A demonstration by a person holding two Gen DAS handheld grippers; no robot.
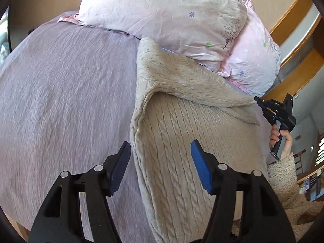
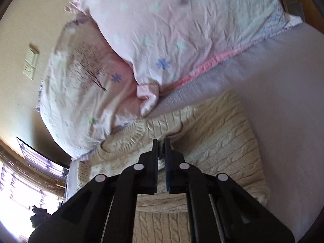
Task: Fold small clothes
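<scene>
Currently, beige cable-knit sweater [image 1: 182,162] on lilac bedspread [image 1: 70,101], left gripper [image 1: 161,162] spread wide above it, right gripper [image 2: 161,141] clamped on sweater fold, pillows [image 1: 172,20] behind.

The left gripper [image 1: 161,154] is held with its jaws spread wide, nothing between the blue pads [image 1: 200,168]. The right gripper [image 2: 161,144] is clamped nearly shut, knit fabric pinched at its tips. In the left wrist view, its handle is gripped by the right hand [image 1: 282,139].
</scene>
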